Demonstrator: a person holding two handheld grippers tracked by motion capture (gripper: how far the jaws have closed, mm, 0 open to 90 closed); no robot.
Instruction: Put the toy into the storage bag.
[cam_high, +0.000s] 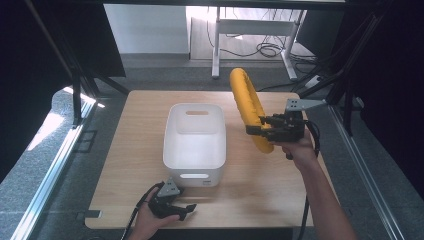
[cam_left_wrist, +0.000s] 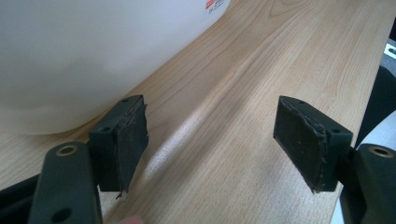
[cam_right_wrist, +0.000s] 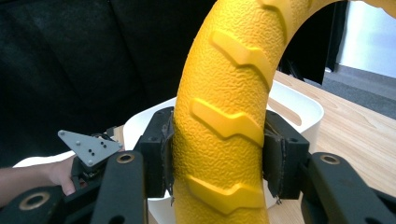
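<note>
High view: right gripper (cam_high: 253, 128) clamped on yellow ring (cam_high: 248, 107), raised beside white bin (cam_high: 195, 142); left gripper (cam_high: 186, 210) jaws spread, resting on table (cam_high: 140, 130)

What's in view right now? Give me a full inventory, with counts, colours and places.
Ring: one, yellow with raised tread marks, held upright above the table's right half, just right of the bin.
Bin: one, white, slotted handles, at the table's middle.
Table: one, light wood.
Desk frame: one, white, on the floor beyond the table, with cables under it.
Right tongs: one, black, jaws clamped on the ring's lower part, hand behind.
Left tongs: one, black, jaws apart, low over the table's near edge in front of the bin, holding nothing.
Forearms: two, entering from the bottom.
</note>
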